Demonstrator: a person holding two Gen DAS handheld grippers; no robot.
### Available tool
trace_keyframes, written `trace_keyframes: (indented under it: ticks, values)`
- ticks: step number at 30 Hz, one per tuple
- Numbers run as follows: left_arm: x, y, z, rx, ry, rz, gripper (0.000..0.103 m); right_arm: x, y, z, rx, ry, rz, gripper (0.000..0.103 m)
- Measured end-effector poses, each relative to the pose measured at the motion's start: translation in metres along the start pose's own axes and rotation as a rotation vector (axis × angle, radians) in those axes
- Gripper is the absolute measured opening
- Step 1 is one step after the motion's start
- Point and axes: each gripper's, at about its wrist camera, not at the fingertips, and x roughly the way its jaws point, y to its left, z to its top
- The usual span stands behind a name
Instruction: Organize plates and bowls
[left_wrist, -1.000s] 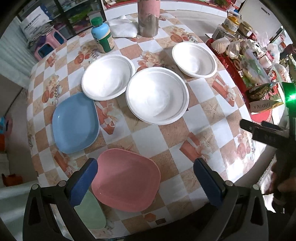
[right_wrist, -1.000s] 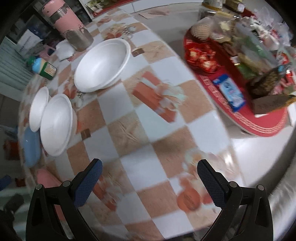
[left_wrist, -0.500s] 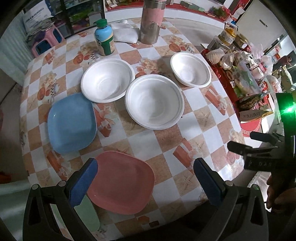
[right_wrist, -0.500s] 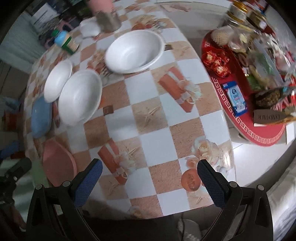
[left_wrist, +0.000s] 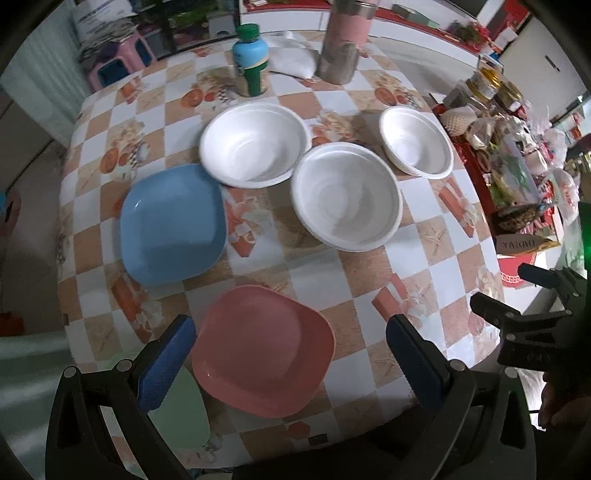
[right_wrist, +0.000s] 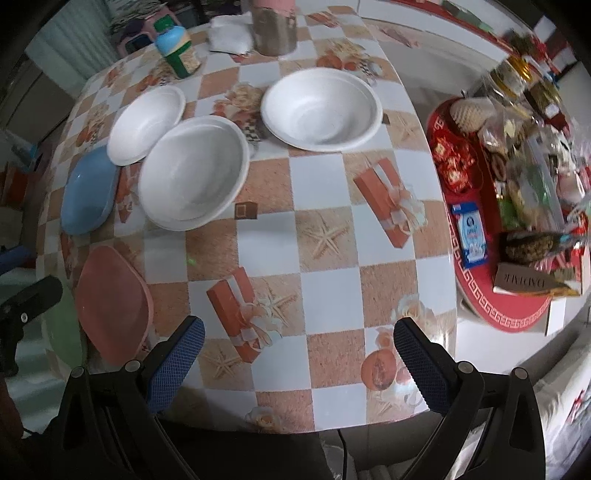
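Observation:
Three white bowls stand on the checkered table: a left bowl (left_wrist: 255, 144), a middle bowl (left_wrist: 345, 195) and a smaller right bowl (left_wrist: 417, 142). A blue plate (left_wrist: 171, 223) lies left of them, a pink plate (left_wrist: 262, 349) near the front edge, and a green plate (left_wrist: 181, 413) partly hidden behind my left finger. My left gripper (left_wrist: 291, 363) hovers open above the pink plate. My right gripper (right_wrist: 297, 363) hangs open over the table's near edge, with the bowls (right_wrist: 194, 171) (right_wrist: 321, 109) (right_wrist: 146, 123) and the plates (right_wrist: 90, 195) (right_wrist: 112, 301) farther off.
At the table's far end stand a green-capped bottle (left_wrist: 251, 62), a pink and steel flask (left_wrist: 341, 40) and a white cloth (left_wrist: 291, 59). A red tray (right_wrist: 517, 221) crowded with snacks and jars sits on a lower stand to the right. Stools (left_wrist: 118, 62) stand beyond the table.
Both grippers have pulled back and risen from the table, so more of it shows in each view. The right view has swung toward the bowls. No dish has moved.

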Motion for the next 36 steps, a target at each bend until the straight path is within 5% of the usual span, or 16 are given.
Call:
trace_keyframes:
  ticks: [19, 28, 36]
  values:
    - [-0.006, -0.001, 0.001, -0.013, -0.016, 0.154, 0.103, 0.003, 0.012, 0.01, -0.093, 0.016, 0.02, 0.103]
    - [-0.029, -0.003, 0.004, -0.02, -0.112, 0.207, 0.103, -0.037, 0.022, 0.045, -0.148, -0.115, 0.024, 0.103]
    - [-0.043, -0.002, 0.0, -0.074, -0.17, 0.171, 0.103, -0.087, 0.025, 0.049, -0.147, -0.405, 0.122, 0.103]
